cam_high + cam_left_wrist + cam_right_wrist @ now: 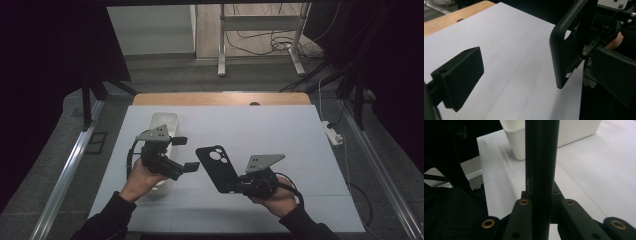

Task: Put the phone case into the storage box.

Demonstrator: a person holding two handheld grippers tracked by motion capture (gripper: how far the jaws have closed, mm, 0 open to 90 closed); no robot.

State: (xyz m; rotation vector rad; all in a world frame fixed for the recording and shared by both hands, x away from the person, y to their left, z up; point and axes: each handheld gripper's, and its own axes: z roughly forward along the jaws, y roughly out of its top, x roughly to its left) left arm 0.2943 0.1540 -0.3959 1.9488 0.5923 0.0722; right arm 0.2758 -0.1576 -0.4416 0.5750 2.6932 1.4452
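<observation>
Black plastic phone case with camera cut-outs [217, 167] held above white table mat [280, 135], tilted, upper end leaning toward table's left; lower edge clamped in right gripper [239, 184], jaws clenched on case's thin edge [541, 170]. Right hand [274, 196] low near mat's front, palm wrapped under gripper body, forearm entering from bottom. Left gripper [185, 154] just beside case, jaws spread wide, nothing between them; left hand [140, 177] grips body from below. White rectangular plastic bin [164, 122] behind left gripper.
</observation>
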